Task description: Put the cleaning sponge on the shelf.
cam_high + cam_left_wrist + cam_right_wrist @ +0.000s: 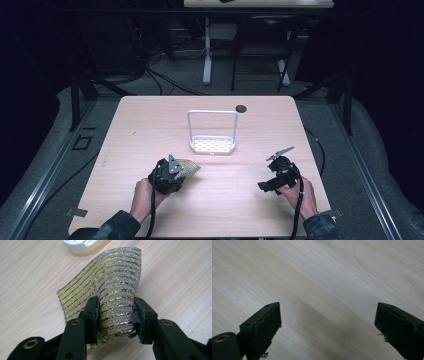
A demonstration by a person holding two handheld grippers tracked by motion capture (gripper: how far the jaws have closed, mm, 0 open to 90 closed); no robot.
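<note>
A glittery gold-and-silver striped scouring pad [110,287] is pinched between the two black jaws of my left gripper [115,315], which bend it into a curve just above the table. From above, the pad [189,166] pokes out of the left gripper [170,175] toward the right, near the table's front left. A white rack [212,144] with a perforated base and a tall wire handle stands at the table's middle, a short way beyond the pad. My right gripper [265,186] rests at the front right; its jaws [328,327] stand wide apart over bare wood, holding nothing.
The light wooden table [150,125] has a small black disc [241,108] near its far edge. A corner of the white rack [82,246] shows at the top of the left gripper view. Dark floor, cables and another table's legs lie beyond.
</note>
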